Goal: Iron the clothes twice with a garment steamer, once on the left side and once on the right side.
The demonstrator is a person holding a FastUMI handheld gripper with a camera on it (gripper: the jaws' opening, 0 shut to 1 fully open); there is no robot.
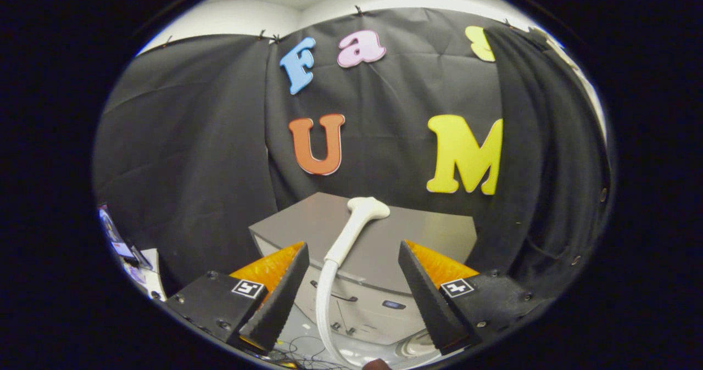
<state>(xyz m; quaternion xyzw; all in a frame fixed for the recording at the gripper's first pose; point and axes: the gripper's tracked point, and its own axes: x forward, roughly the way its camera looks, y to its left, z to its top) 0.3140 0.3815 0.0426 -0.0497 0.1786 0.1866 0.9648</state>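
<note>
A white garment steamer wand (354, 230) lies on a grey table (434, 235), its flat head (369, 208) pointing away toward the booth wall. Its white hose (325, 304) runs down off the table's near edge between my fingers. My gripper (352, 254) is open, with the two fingers wide apart on either side of the wand's handle, not touching it. A dark garment (549, 156) hangs to the right of the table, beyond the right finger.
Below the table's near edge sits a grey-white appliance body (373, 309) with thin cables (307, 353) at the bottom. Cluttered papers and small items (129, 254) lie at the far left beside the left finger.
</note>
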